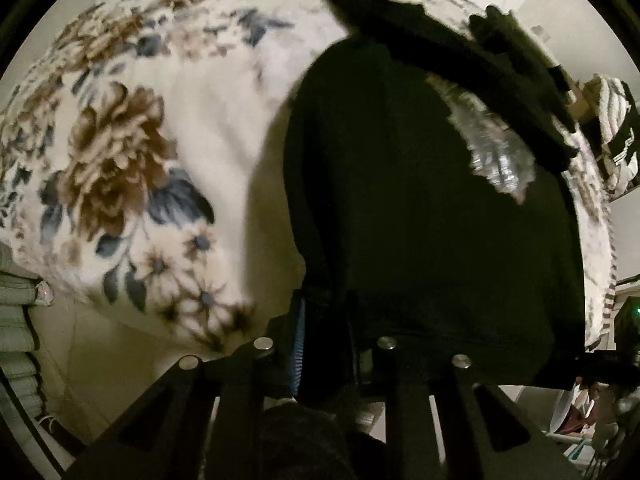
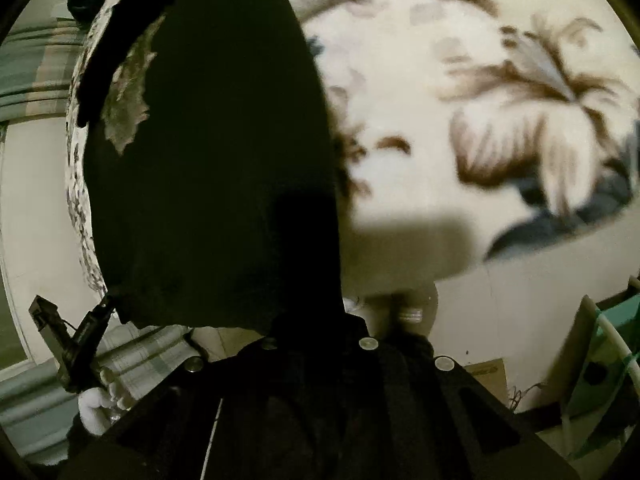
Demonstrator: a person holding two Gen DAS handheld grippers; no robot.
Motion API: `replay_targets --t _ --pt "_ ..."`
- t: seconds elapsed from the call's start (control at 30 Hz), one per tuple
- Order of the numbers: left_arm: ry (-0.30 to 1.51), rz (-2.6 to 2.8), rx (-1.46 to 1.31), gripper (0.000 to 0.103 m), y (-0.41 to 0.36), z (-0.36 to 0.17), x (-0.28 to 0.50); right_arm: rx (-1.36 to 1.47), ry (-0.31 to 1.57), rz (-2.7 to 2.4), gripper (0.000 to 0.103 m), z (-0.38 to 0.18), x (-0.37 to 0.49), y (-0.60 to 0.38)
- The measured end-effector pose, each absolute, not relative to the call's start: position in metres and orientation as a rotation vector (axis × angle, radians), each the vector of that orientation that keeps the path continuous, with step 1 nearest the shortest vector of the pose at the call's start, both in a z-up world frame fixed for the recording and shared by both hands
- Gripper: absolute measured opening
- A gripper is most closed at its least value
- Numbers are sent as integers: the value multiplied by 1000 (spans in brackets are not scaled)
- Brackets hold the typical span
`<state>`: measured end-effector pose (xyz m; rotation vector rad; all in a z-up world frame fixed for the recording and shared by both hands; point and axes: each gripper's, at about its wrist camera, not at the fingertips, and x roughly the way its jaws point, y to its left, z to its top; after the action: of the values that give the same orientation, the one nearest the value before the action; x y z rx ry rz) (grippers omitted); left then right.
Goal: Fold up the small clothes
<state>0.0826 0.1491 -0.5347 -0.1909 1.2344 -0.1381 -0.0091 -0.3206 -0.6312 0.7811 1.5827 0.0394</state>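
1. Black, soft cloth fills both views: the garment [image 1: 420,208] hangs between your two grippers, its near edge lifted off the floral bedspread [image 1: 132,160] and its far part trailing back towards the bed.
2. Your left gripper [image 1: 328,320] is pressed together, pinching the garment's near hem at one corner; the dark cloth runs straight into the jaws.
3. Your right gripper [image 2: 308,320] is likewise closed on the garment [image 2: 216,160] at the other corner, though the fingertips are lost in black fabric, so how deep the bite goes is unclear.
4. Expect it to handle light and limp: it sags between the two holds and will drape, not keep a shape. A pale lace-like patch [image 1: 496,148] shows on it; that part looks delicate, so keep the jaws off it.
5. Hold by the hem, where the cloth is thickest. Keep both corners level and the edge taut as you carry it over, or the fold will probably land crooked.
6. Thin cloth can slip from a shallow pinch, so move gently.
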Motion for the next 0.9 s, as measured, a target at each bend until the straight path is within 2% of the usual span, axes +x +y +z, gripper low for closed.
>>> replay_targets --t 0.23,0.4,0.5,0.7,0.9 --pt "1215 -176 -198 14 144 -472 74 728 1582 48 7 -580 -33 -327" --pt "1250 -187 -199 14 130 -466 80 742 1595 81 8 -564 -44 -333" --pt "1229 -197 -224 14 127 -448 90 815 1542 109 8 -545 -29 -349" --pt "1084 -242 -278 14 110 -386 167 850 1344 165 8 -480 44 -368" --pt "982 -272 -306 14 92 -361 272 843 1180 126 8 -441 158 -378"
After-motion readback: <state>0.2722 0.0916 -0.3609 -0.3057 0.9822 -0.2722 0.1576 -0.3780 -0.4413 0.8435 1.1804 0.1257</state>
